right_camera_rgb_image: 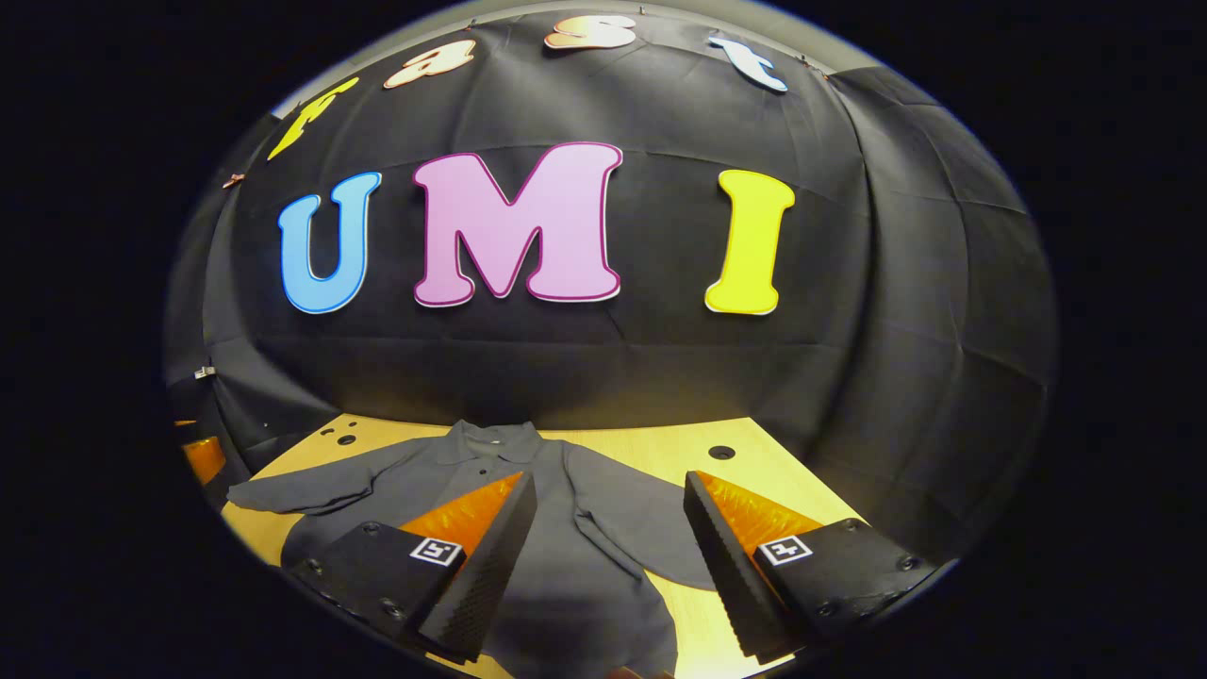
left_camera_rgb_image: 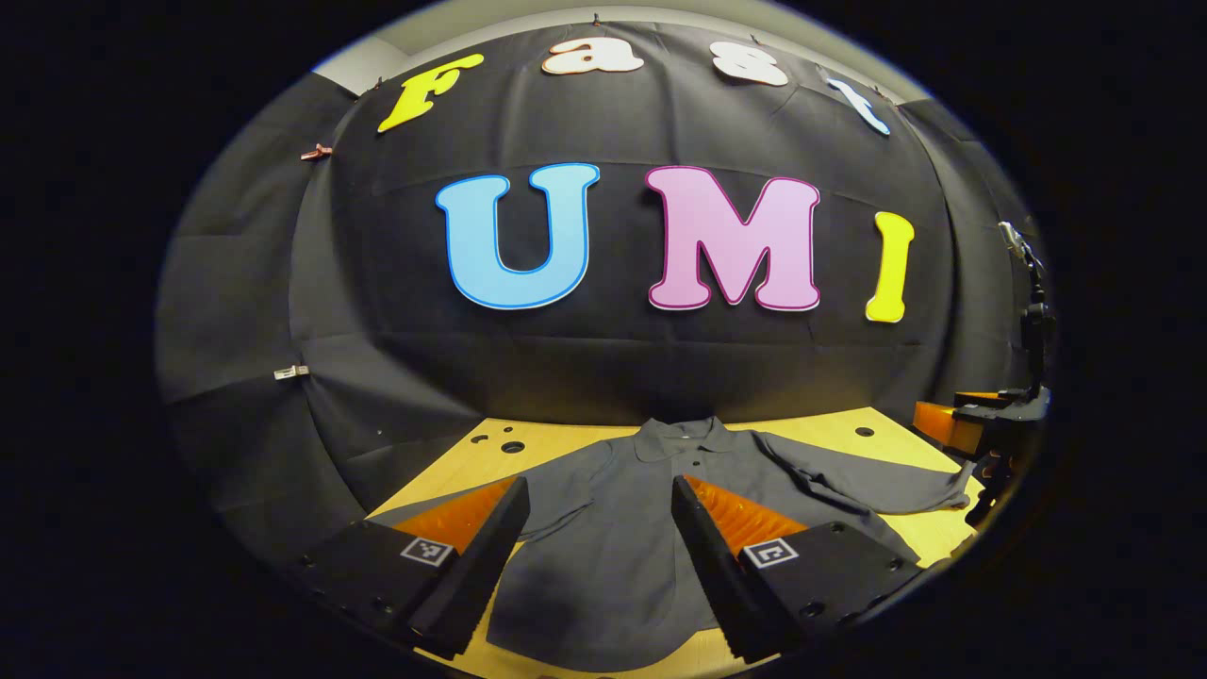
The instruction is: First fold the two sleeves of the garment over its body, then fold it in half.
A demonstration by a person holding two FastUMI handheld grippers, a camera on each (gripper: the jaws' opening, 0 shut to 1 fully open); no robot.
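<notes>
A dark grey shirt lies flat on a pale wooden table, collar toward the black cloth wall at the back.

In the left gripper view, the left tongs hang wide open above the middle of the shirt, gripping nothing; grey cloth shows in the gap between the two fingers. One sleeve stretches out across the table toward the right edge of this view, where the right tongs are seen farther off; whether they touch the sleeve end cannot be told here.

In the right gripper view, the right tongs are also wide open and empty, above the shirt and the bare table beside it. The near sleeve lies beside the body; the far sleeve reaches out to the left. The table has several round holes.
</notes>
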